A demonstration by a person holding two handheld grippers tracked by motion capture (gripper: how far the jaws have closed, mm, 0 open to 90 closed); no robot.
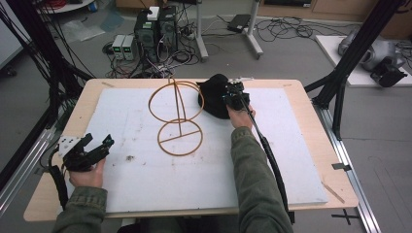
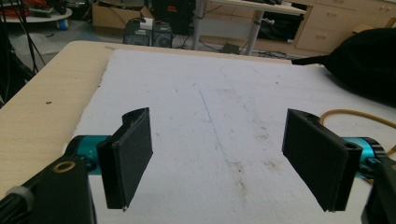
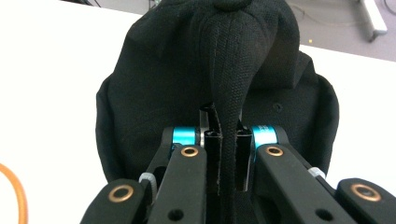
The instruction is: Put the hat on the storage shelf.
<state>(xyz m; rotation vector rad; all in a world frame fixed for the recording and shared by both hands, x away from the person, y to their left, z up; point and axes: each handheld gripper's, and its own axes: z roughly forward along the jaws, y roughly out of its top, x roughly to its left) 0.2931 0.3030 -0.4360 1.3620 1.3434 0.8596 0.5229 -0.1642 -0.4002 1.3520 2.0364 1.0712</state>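
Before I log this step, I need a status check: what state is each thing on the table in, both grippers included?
black cap: lying on the white mat, a fold of its fabric pinched.
right gripper: shut on the cap's fold.
left gripper: open, nothing between its jaws.
wire stand: upright on its ring base, bare, apart from both grippers.
white mat: flat, stained.

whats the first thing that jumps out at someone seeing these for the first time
The black cap at the far side of the white mat draws the eye first: the right gripper has pinched a fold of its fabric between its jaws. Just left of it stands an orange wire stand, a ring held upright over a round base. The left gripper rests open near the mat's near left corner, with nothing between its jaws.
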